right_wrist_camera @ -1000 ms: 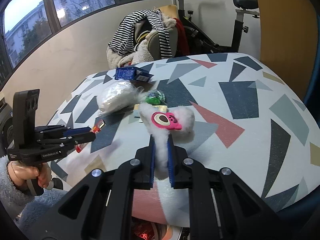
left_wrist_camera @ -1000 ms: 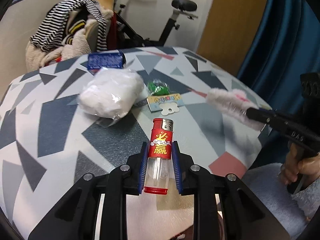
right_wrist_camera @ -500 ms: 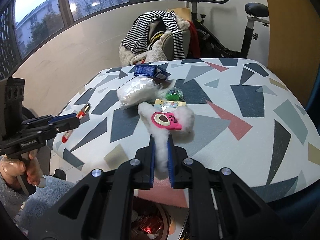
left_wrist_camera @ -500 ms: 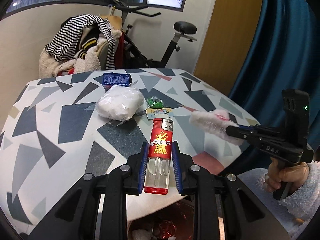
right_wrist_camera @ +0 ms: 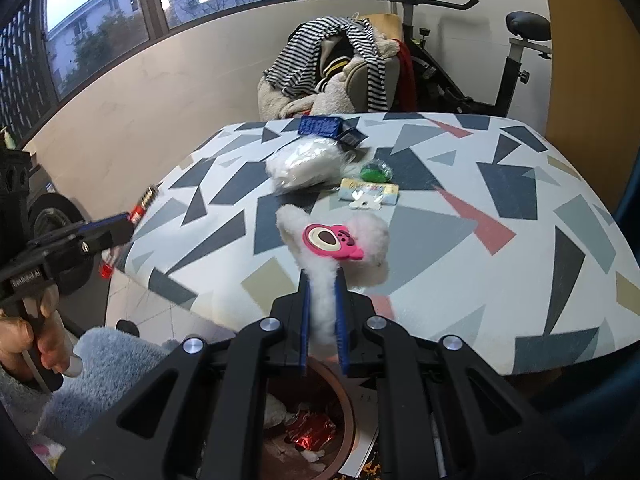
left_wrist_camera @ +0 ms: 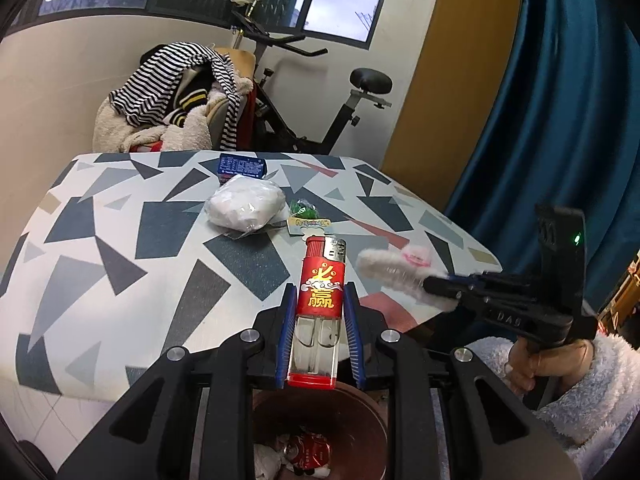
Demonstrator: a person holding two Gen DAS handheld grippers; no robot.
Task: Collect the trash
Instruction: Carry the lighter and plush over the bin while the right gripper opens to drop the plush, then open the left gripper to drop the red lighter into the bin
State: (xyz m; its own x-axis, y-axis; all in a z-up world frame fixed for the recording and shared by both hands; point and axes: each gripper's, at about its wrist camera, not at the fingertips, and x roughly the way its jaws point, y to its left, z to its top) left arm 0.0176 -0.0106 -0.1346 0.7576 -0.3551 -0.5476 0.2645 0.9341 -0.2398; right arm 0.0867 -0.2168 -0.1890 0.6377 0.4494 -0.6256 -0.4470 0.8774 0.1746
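Red lighter [left_wrist_camera: 320, 300] with gold characters; white plush [right_wrist_camera: 332, 248] with pink bear face; surface [left_wrist_camera: 120, 248] patterned in grey-blue triangles.

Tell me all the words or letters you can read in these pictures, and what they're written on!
"赢": gold character, with a second gold character above it that I can't make out, on the red lighter.
"DAS": on the right gripper's black body.
Blue box: white print, too small to read.
Small card on the table: colourful letters, too blurred.
Left gripper's body label: blurred.
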